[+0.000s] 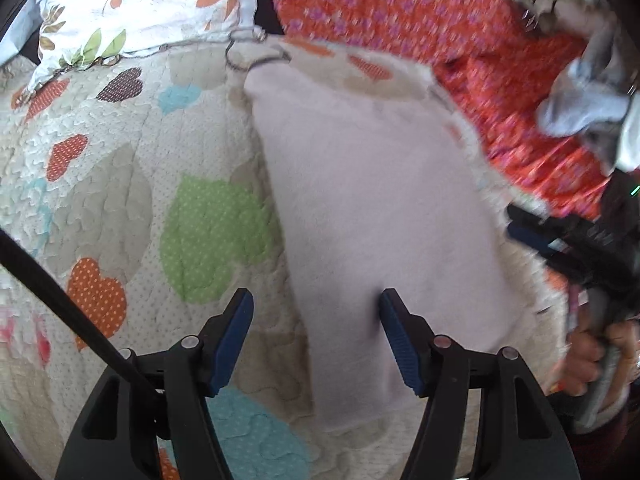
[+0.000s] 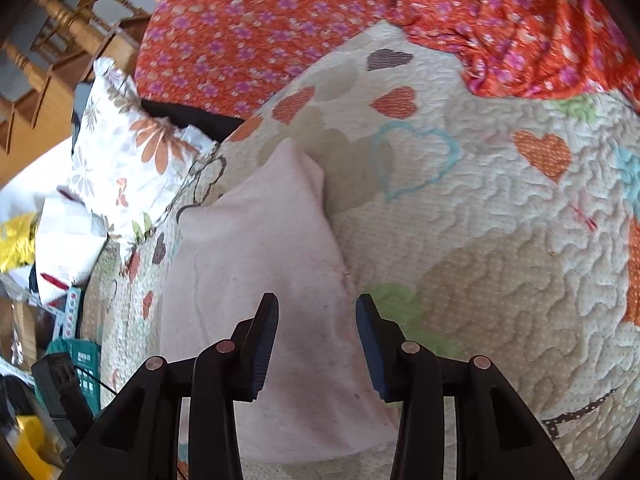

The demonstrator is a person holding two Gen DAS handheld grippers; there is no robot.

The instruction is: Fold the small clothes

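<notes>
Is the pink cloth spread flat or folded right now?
Spread flat: the pink cloth lies smooth on the quilt, no layer visibly turned over.

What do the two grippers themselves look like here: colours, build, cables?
Both the left gripper and right gripper have black plastic bodies with silver pivot pins and ribbed dark-blue pads. A black cable crosses the left view.

Lighting: bright, even daylight; soft shadows only. Left wrist view: motion blur, strongest upper right over the orange floral fabric [image 1: 400,8]. Right wrist view: sharp. Both: fisheye bending, dark vignetted corners.
</notes>
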